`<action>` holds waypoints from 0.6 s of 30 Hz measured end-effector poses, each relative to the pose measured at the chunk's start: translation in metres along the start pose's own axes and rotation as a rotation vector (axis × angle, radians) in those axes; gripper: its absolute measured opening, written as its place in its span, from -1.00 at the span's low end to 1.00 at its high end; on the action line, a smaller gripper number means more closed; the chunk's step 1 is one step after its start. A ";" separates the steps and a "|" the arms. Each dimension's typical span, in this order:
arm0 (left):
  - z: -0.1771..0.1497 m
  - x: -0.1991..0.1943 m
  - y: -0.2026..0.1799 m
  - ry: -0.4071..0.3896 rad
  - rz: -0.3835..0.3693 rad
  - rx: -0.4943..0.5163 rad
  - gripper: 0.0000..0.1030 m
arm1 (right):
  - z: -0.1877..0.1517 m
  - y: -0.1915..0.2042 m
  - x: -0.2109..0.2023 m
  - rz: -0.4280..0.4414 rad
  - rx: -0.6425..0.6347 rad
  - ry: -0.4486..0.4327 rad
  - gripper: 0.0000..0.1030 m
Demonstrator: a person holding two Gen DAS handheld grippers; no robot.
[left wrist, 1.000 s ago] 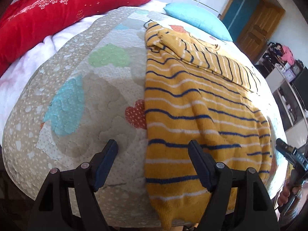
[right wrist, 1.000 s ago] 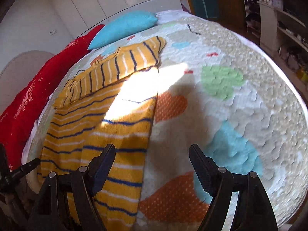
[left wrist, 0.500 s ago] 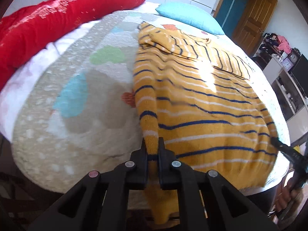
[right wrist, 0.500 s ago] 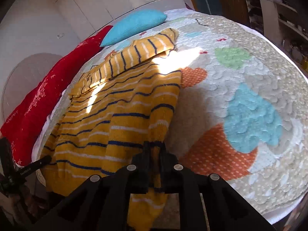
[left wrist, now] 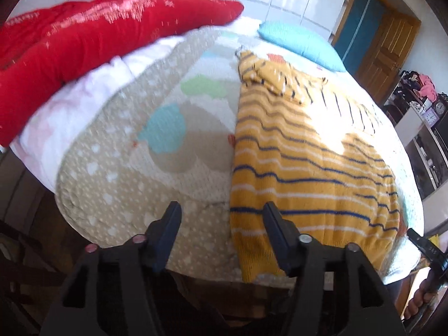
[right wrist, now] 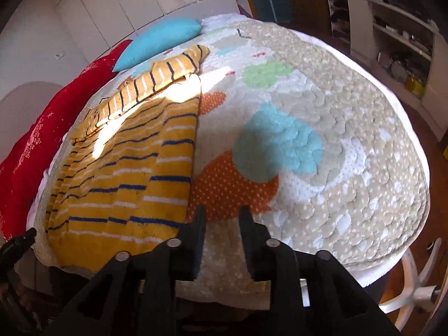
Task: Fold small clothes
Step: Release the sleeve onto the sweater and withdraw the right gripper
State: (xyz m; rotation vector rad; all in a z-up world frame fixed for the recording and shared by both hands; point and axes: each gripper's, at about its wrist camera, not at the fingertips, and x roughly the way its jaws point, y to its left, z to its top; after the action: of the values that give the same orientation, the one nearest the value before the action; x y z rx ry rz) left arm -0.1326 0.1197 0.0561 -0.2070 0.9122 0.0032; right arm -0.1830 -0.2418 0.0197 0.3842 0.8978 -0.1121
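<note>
Quilted fabric, the bedspread (left wrist: pixel 117 196), carries everything you see, with a red bolster (left wrist: pixel 84 36) and a blue pillow (right wrist: pixel 159 42) at its far end. On it your yellow striped sweater (left wrist: pixel 302 168) lies flat, long axis running away from you, a sleeve folded across the top. Its near hem sits between your two claws: right of the left gripper (left wrist: pixel 221 218), left of the right gripper (right wrist: pixel 221 218). The left one is spread wide and empty, its right finger nearest the hem; the right one is narrowly parted, grasping nothing. No readable labels or writing show.
</note>
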 end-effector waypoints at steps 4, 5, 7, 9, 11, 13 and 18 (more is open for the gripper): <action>0.011 -0.021 -0.005 -0.104 0.037 0.025 0.58 | 0.012 0.039 -0.041 -0.079 -0.124 -0.220 -0.07; 0.014 -0.026 -0.006 -0.135 0.032 0.027 0.65 | 0.014 0.047 -0.053 -0.111 -0.140 -0.291 0.30; 0.019 -0.035 -0.007 -0.171 0.029 0.030 0.69 | 0.017 0.059 -0.075 -0.177 -0.150 -0.449 0.75; 0.023 -0.039 -0.011 -0.173 0.022 0.043 0.69 | 0.019 0.065 -0.089 -0.168 -0.145 -0.602 0.92; 0.025 -0.041 -0.014 -0.161 0.018 0.064 0.69 | 0.027 0.063 -0.086 -0.080 -0.132 -0.592 0.98; 0.025 -0.043 -0.016 -0.167 0.032 0.085 0.69 | 0.042 0.059 -0.066 -0.039 -0.075 -0.407 0.98; 0.021 -0.044 -0.021 -0.185 0.101 0.145 0.69 | 0.040 0.040 -0.025 0.039 0.023 -0.163 0.96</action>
State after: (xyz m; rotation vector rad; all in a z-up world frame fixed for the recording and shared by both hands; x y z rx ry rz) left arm -0.1408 0.1066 0.1066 -0.0246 0.7345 0.0483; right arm -0.1587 -0.2214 0.0730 0.4077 0.7279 -0.1166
